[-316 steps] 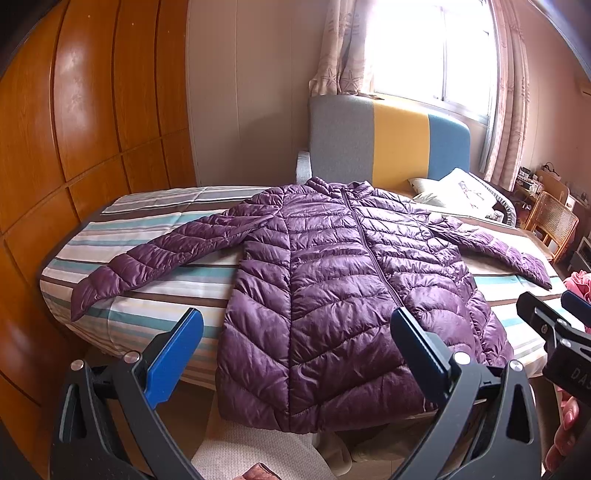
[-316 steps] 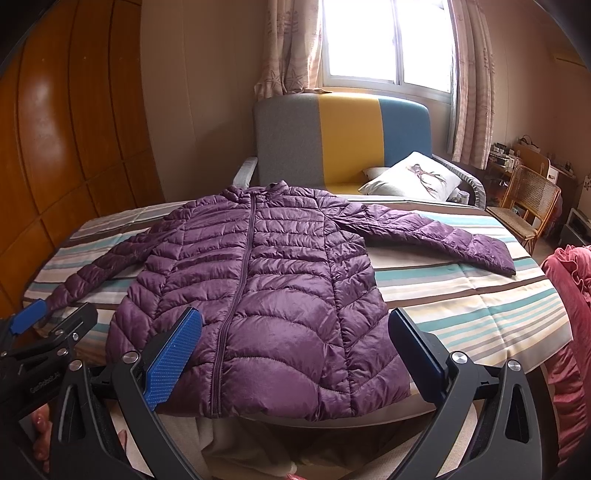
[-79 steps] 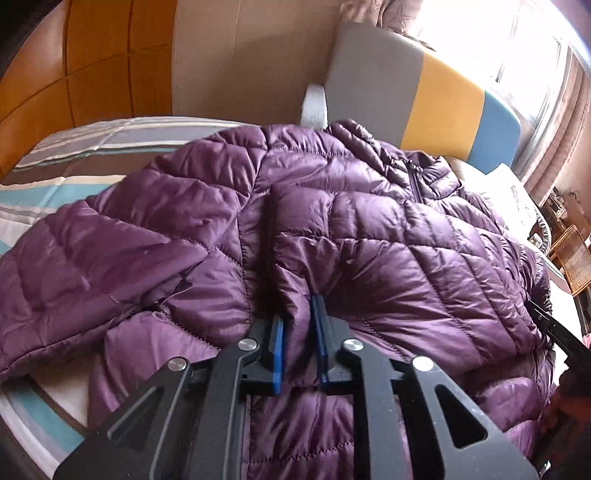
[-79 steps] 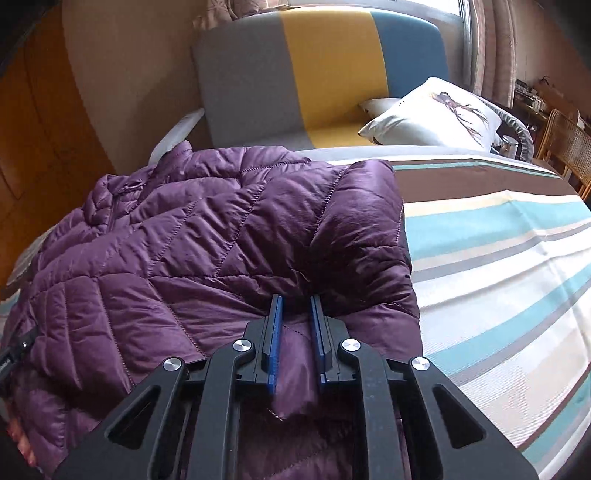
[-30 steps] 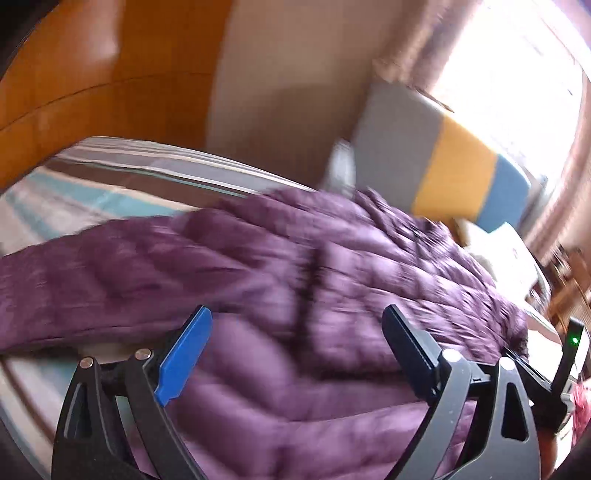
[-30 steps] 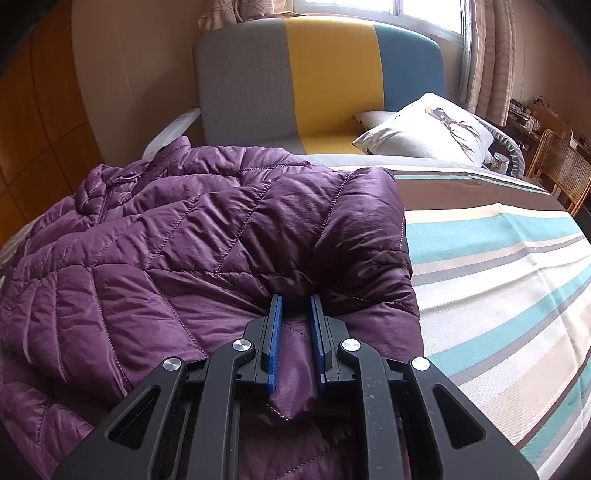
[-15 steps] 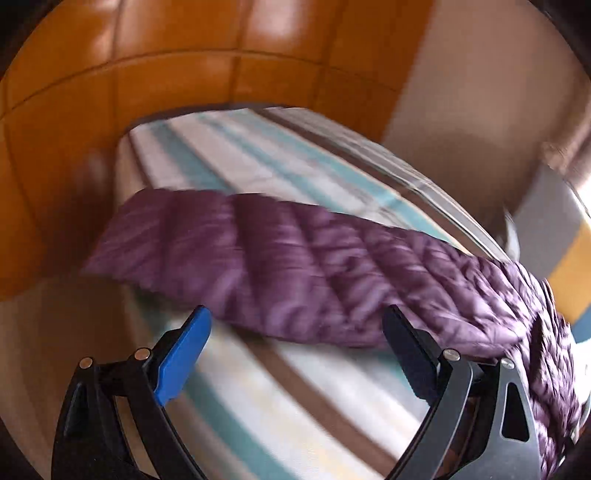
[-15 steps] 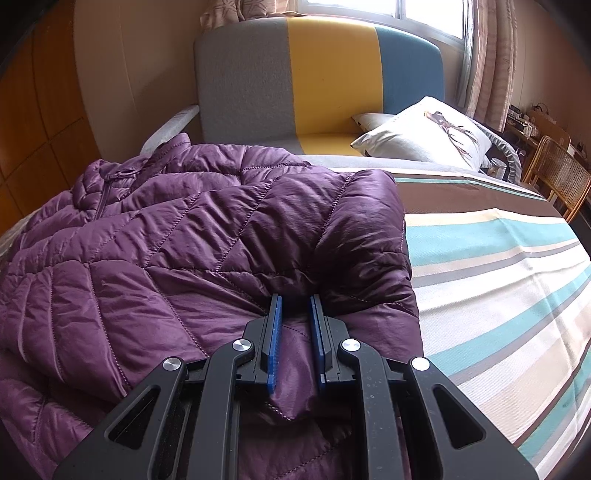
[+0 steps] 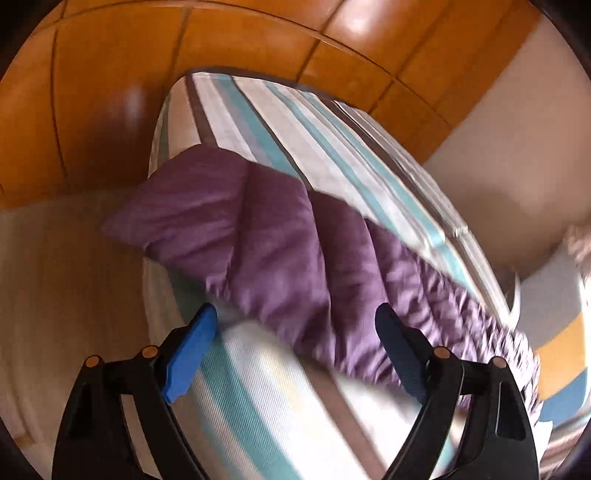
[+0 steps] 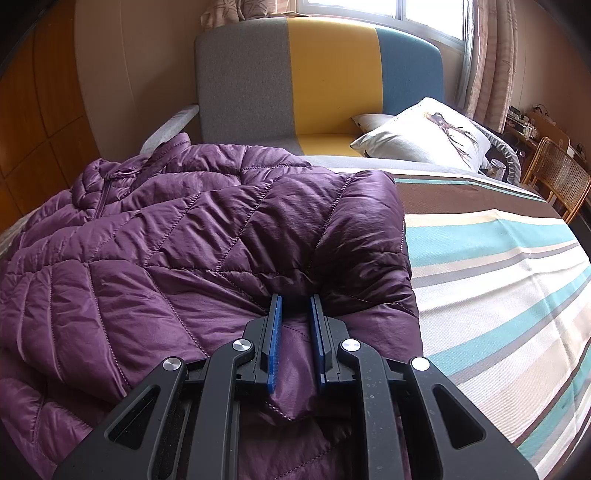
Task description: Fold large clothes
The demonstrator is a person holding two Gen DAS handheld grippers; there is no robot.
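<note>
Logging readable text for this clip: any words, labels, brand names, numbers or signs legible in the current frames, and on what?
None can be read.
The white pillow carries a drawn figure, not lettering.
The items on the far shelf beside the wicker chair are too small to read.
The purple jacket, the striped bedsheet and both sets of tongs show no print; the left wrist view is motion-blurred.

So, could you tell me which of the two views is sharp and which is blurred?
Left wrist view: motion-smeared, the purple sleeve and striped sheet streaked, with glare on the wood panelling. Right wrist view: crisp quilting on the jacket; the window blows out.
</note>
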